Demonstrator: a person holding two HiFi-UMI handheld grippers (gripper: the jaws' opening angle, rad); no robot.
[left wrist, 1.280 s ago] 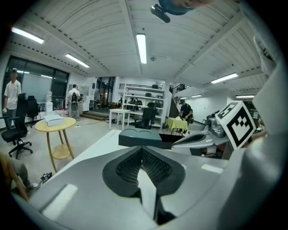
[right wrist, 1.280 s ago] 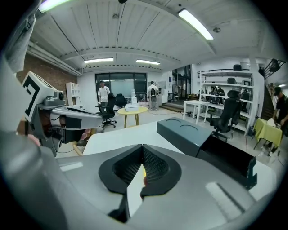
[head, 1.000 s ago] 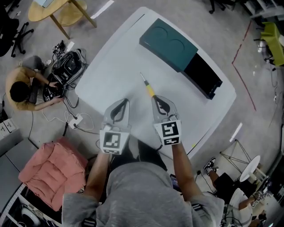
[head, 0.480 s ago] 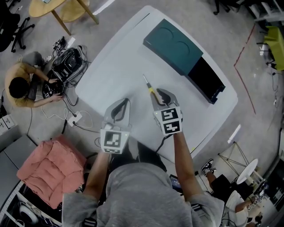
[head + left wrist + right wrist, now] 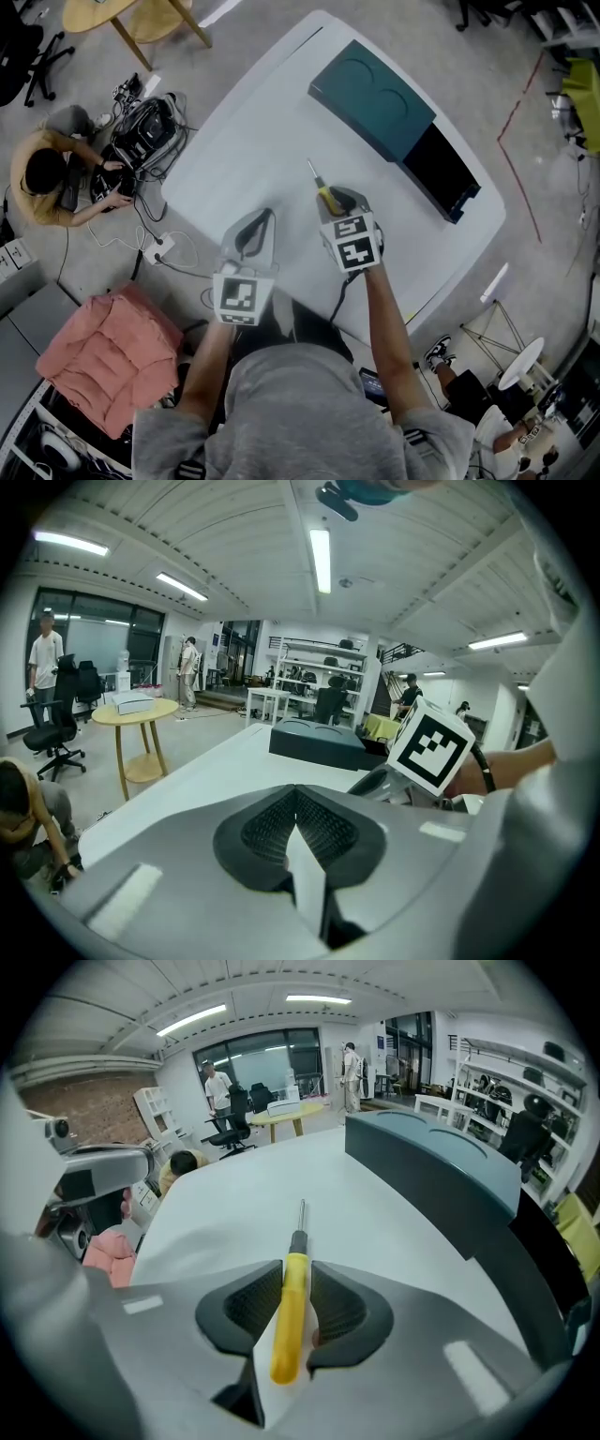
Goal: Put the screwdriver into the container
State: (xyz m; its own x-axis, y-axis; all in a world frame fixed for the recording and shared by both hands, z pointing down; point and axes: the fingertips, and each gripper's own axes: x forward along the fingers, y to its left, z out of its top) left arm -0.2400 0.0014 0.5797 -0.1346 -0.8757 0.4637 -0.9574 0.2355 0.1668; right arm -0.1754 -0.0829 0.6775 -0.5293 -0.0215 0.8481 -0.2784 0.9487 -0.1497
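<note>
**Right gripper [image 5: 292, 1277] opening around the screwdriver [image 5: 289, 1321], centre of frame.**
Its jaws were parting, with the yellow handle lying between the pads and the shaft pointing toward the upper frame. The tool rested on the white table [image 5: 253, 141], short of the dark container [image 5: 389, 112] at upper right. It looked light and rigid, and its smooth handle would probably roll or slip, so mid-handle seemed the best hold. The right forearm reached forward from lower centre. The left gripper [image 5: 251, 234], jaws together and empty, hung beside it at left.
</note>
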